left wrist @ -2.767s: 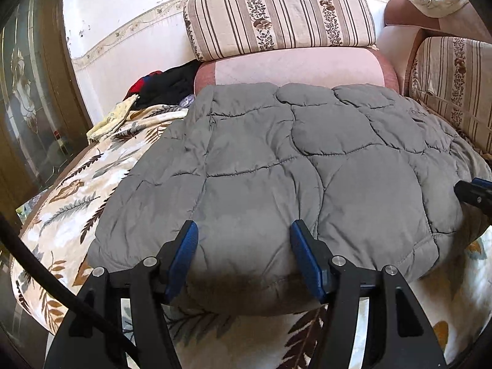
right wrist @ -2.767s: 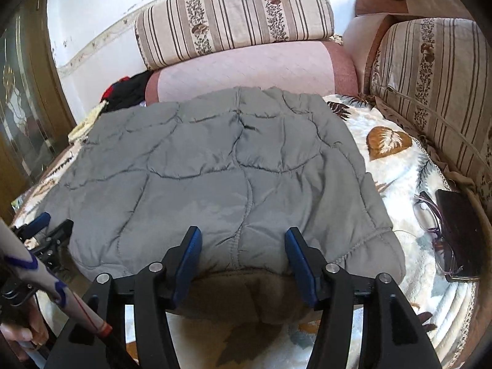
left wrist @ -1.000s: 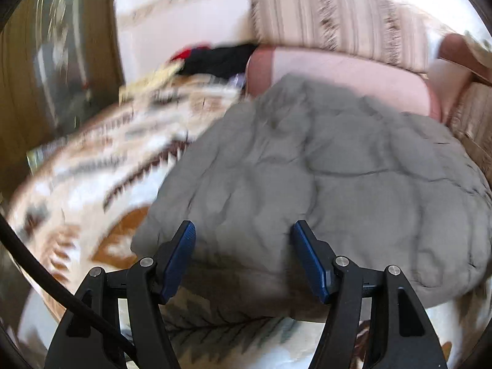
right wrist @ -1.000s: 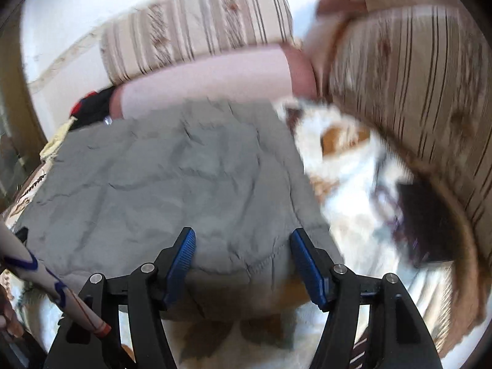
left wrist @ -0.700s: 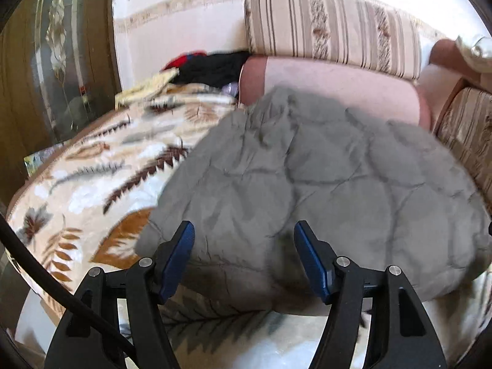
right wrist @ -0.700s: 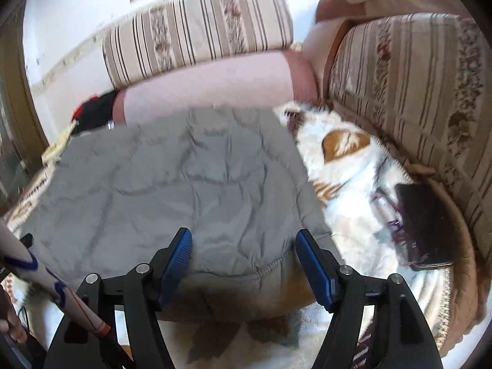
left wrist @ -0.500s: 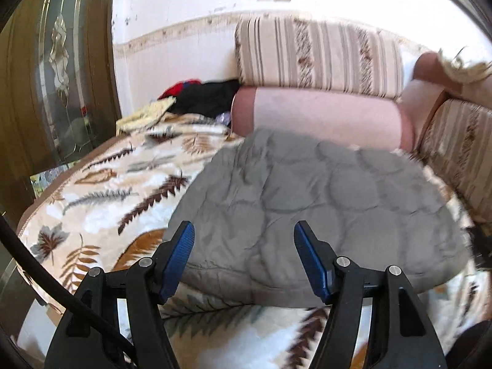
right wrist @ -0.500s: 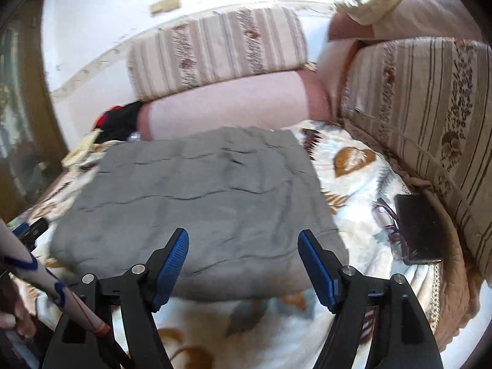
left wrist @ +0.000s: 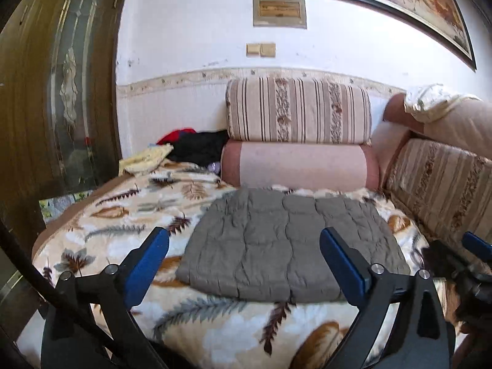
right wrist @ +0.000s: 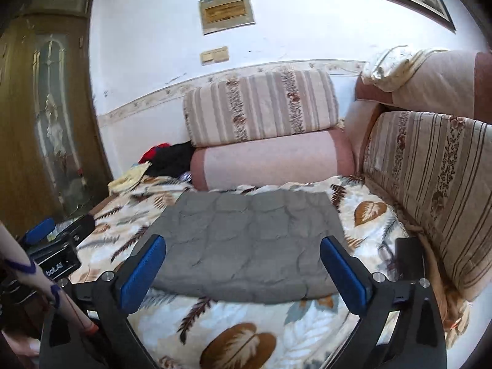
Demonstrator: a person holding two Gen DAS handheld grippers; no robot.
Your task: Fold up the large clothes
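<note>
Both sets of jaws opening, empty: left gripper (left wrist: 244,253), right gripper (right wrist: 243,256); folded grey quilted padded garment (left wrist: 286,246) ahead and below, clear, roughly midway, long axis crosswise.

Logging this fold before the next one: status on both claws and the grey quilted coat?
Left claw and right claw opening, nothing between the jaws. Grey quilted coat folded into a flat rectangle on the leaf-print blanket. Nothing blocking it; glasses lie off to the right.

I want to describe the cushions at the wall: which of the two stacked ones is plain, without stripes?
The lower cushion, a plain pink roll with darker ends. The upper cushion lying on it has brown stripes and flower bands.
</note>
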